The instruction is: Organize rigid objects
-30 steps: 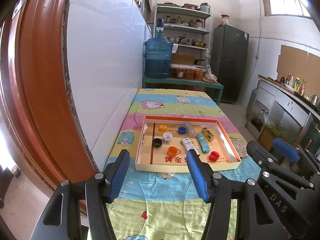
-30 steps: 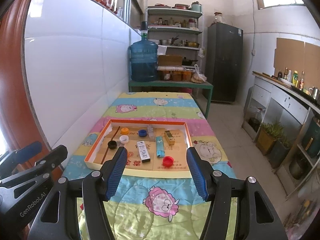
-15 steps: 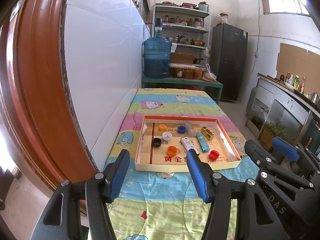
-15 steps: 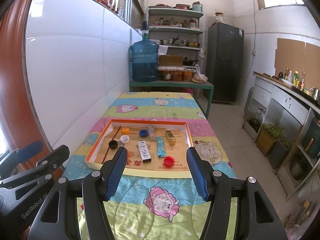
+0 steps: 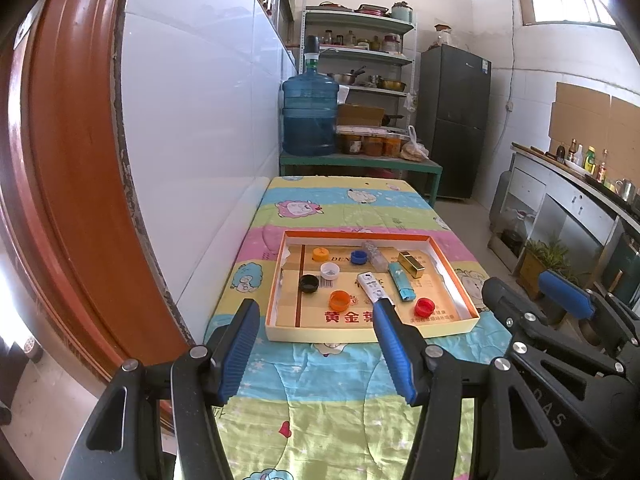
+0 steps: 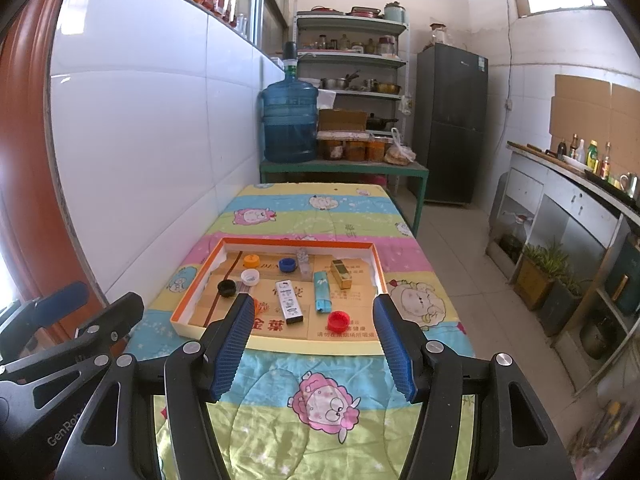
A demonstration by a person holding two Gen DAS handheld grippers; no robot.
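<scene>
A shallow orange-rimmed cardboard tray (image 5: pixel 455 270) (image 6: pixel 378 261) lies on the quilt-covered table. In it are several bottle caps: red (image 5: pixel 424 307) (image 6: pixel 337 320), orange (image 5: pixel 338 300), black (image 5: pixel 309 282) (image 6: pixel 226 287), white (image 5: pixel 330 270), blue (image 5: pixel 359 257) (image 6: pixel 287 264), yellow (image 5: pixel 319 254) (image 6: pixel 251 260). Also a white lighter (image 5: pixel 370 286) (image 6: pixel 289 300), a teal lighter (image 5: pixel 400 280) (image 6: pixel 321 290), a gold box (image 5: pixel 411 263) (image 6: pixel 341 273) and a clear piece (image 6: pixel 304 261). My left gripper (image 5: pixel 314 312) and right gripper (image 6: pixel 314 306) are open and empty, held short of the tray's near edge.
The table stands against a white tiled wall on the left. A blue water jug (image 5: pixel 309 118) sits on a green bench behind it, with shelves and a dark fridge (image 6: pixel 450 124) beyond. A counter (image 6: pixel 576 200) runs along the right.
Both grippers have drifted slightly; the tray sits a little differently in each view. Jaws stay open. Nothing in the tray has moved.
</scene>
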